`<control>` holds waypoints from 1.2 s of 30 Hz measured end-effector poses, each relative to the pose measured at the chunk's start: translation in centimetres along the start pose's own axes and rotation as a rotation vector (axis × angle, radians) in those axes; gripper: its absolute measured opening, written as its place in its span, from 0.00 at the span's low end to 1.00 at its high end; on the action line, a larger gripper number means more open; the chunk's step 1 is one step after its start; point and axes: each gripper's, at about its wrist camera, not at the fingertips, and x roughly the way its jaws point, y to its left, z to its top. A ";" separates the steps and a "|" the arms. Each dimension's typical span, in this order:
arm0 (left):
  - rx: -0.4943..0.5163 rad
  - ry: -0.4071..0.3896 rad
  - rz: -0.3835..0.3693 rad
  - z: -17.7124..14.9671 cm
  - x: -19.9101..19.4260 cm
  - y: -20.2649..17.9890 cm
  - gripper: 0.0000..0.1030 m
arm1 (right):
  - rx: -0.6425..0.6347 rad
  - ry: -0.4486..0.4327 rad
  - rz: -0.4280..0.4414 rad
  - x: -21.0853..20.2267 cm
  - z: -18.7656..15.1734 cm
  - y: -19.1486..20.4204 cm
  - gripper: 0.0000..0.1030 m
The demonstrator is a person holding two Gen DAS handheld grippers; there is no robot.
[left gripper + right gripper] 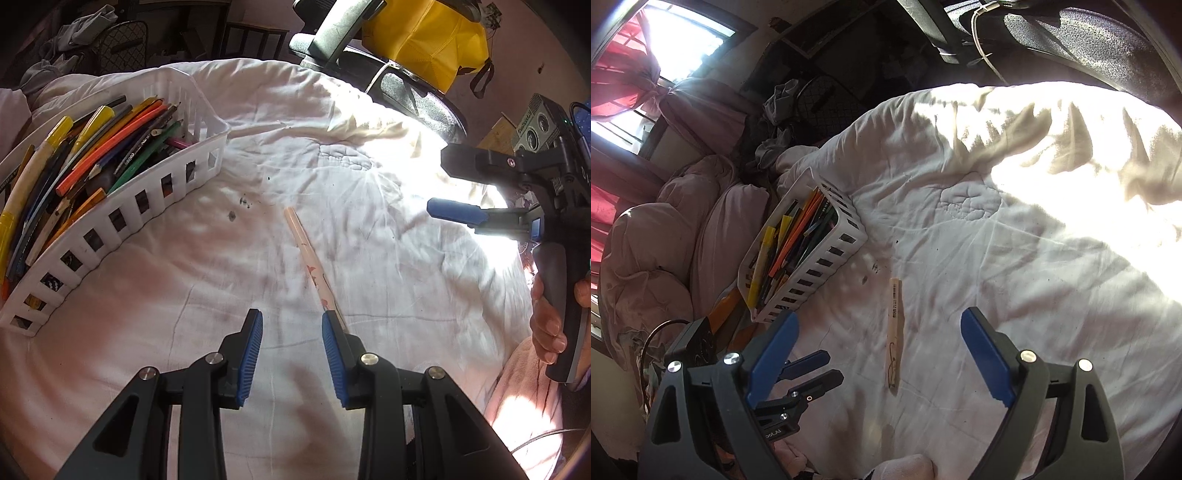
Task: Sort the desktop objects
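Note:
A pale pencil (310, 266) lies alone on the white quilt (369, 258). My left gripper (291, 317) hangs low over the quilt, open with nothing between its blue pads; the pencil's near end runs under the outer side of its right finger. In the right wrist view the same pencil (894, 332) lies on the quilt under the wide gap of my right gripper (881, 315), which is open and empty. To the left stands a white slotted basket (147, 206), also seen from the right wrist as the basket (827, 258), holding several coloured pencils and pens.
The right gripper (439, 184) hovers at the quilt's right side, a hand (546, 325) on its grip. An office chair (417, 99) with a yellow bag (424, 40) stands behind the quilt. Pillows (683, 240) lie beyond the basket. Strong sunlight washes out the quilt's far right.

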 end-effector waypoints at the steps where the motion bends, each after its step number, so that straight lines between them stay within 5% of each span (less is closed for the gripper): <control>1: 0.005 -0.003 -0.001 0.0 0.0 -0.1 0.33 | -0.002 -0.001 -0.001 0.0 0.0 0.0 0.88; 33: -0.040 -0.061 -0.026 1.2 2.1 -0.4 0.33 | 0.044 -0.031 0.017 0.0 0.3 -0.8 0.89; 36: -0.052 -0.069 0.006 1.3 2.0 -0.3 0.44 | 0.043 -0.026 0.014 0.0 0.3 -0.8 0.89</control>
